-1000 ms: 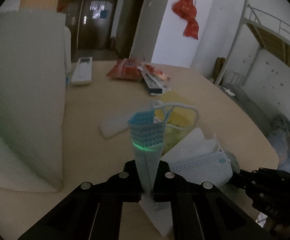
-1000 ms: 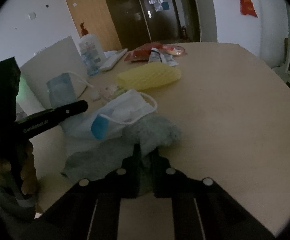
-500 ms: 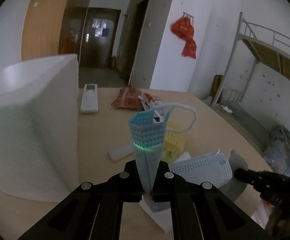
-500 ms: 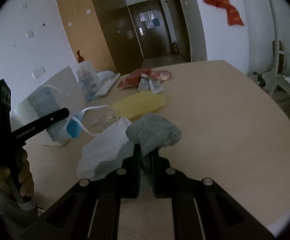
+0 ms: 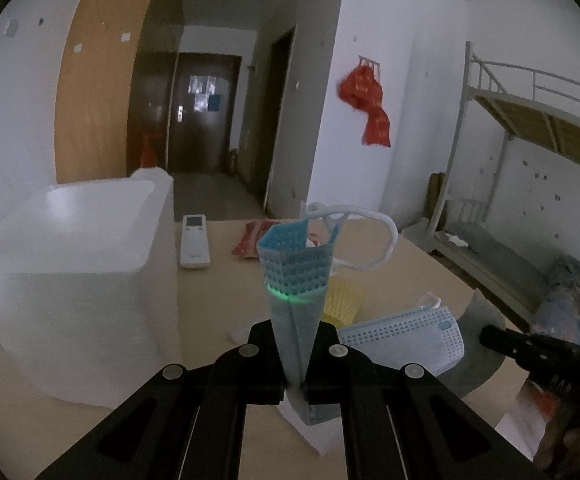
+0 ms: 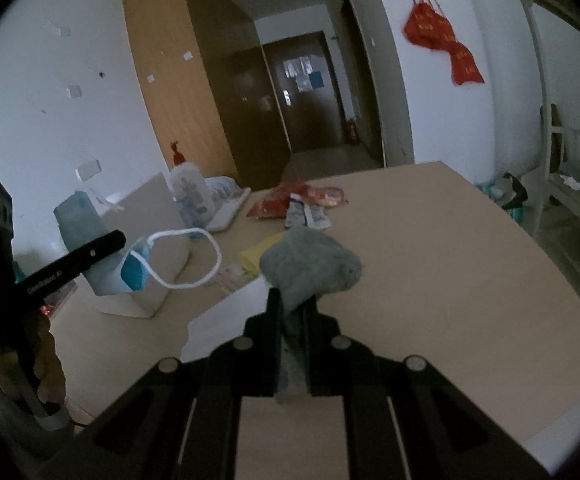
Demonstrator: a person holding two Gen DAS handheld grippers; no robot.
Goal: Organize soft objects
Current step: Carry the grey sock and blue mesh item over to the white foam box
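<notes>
The left hand-held gripper is pinching a folded blue face mask between its closed jaws, the mask standing up off the bench with its white ear loop arching free to the right. The right hand-held gripper is clamping a grey cloth, which is bunching into a lump above the fingertips, clear of the surface. A white open-topped bin is sitting just left of the mask and looks like the likely place to drop soft items, though that is a guess. A second mask and a yellow mesh piece are lying on the bench beside the raised one. To do this carry well, both grips should be kept firm until each item is fully over the rim, and the dangling loop should be lifted high enough that it is not catching on the bin's wall.
</notes>
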